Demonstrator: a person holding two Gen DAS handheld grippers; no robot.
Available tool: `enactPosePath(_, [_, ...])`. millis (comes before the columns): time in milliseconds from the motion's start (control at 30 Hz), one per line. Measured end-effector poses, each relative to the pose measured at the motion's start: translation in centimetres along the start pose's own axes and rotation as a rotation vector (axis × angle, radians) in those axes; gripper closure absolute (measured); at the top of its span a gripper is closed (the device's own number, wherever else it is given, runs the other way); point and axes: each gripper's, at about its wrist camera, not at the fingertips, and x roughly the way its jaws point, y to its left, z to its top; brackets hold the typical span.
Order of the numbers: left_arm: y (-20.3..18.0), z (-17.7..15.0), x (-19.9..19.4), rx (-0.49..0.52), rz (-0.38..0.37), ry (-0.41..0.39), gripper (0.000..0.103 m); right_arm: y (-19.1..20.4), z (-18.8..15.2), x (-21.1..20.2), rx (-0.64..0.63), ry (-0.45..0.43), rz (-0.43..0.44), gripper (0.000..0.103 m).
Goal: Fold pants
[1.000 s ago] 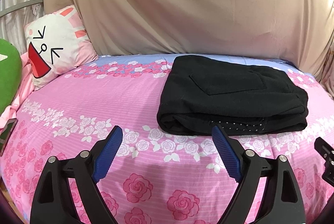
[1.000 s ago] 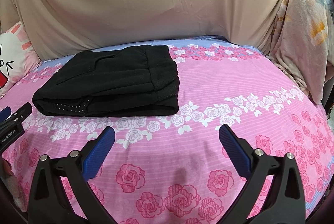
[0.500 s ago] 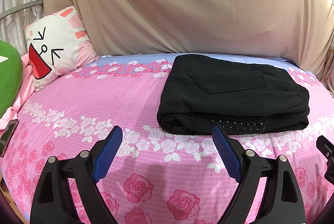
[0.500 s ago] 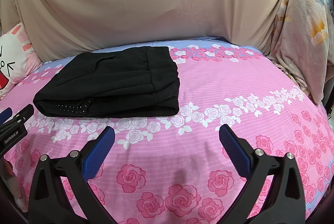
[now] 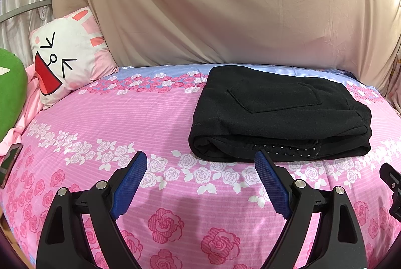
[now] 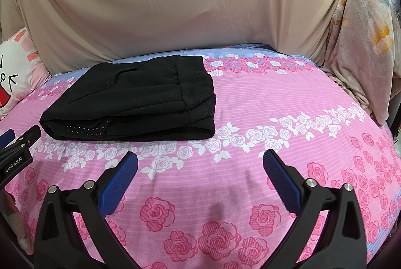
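The black pants [image 5: 280, 113] lie folded into a compact rectangle on the pink rose-print bed cover [image 5: 125, 123], a back pocket facing up. In the right wrist view the pants [image 6: 140, 98] sit at the far left, waistband toward the right. My left gripper [image 5: 200, 158] is open just in front of the bundle's near edge, not touching it. My right gripper [image 6: 200, 156] is open over bare bed cover [image 6: 275, 103], to the right of and nearer than the pants. Nothing is between either pair of blue pads.
A rabbit-face pillow [image 5: 67, 56] and a green cushion [image 5: 10, 96] lie at the far left. A beige sheet [image 5: 225, 6] hangs behind the bed. Floral fabric [image 6: 363, 43] is piled at the right. The left gripper's tip [image 6: 20, 143] shows at the right view's left edge.
Both views have shifted very slightly; the pants sit a touch further right in each. The grippers stay open and the pants have not been disturbed.
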Motion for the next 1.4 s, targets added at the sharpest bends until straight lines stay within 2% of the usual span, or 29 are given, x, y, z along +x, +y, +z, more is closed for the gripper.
enactPosePath(500, [0.1,0.1,-0.2,0.002,-0.006,-0.015,0.017,0.1,0.1,0.0,0.002,0.001,-0.002,0.005])
enactPosePath(700, [-0.4,0.1,-0.2,0.027,0.013,-0.015,0.015,0.1,0.0,0.0,0.003,0.001,-0.003,0.005])
enactPosePath(933, [-1.3,0.1,-0.3,0.069,-0.052,-0.017,0.015,0.2,0.0,0.0,0.005,0.0,-0.005,0.005])
enactPosePath(967, [-1.3,0.1,-0.3,0.067,-0.053,-0.014,0.011,0.2,0.0,0.0,0.005,0.0,-0.005,0.005])
enactPosePath(1133, [-1.1,0.2,0.4,0.038,-0.06,0.021,0.011,0.2,0.0,0.0,0.006,0.0,-0.006,0.005])
enactPosePath(1400, [-0.9,0.2,0.3,0.029,-0.066,0.005,0.011,0.3,0.0,-0.1,0.008,0.0,-0.009,0.005])
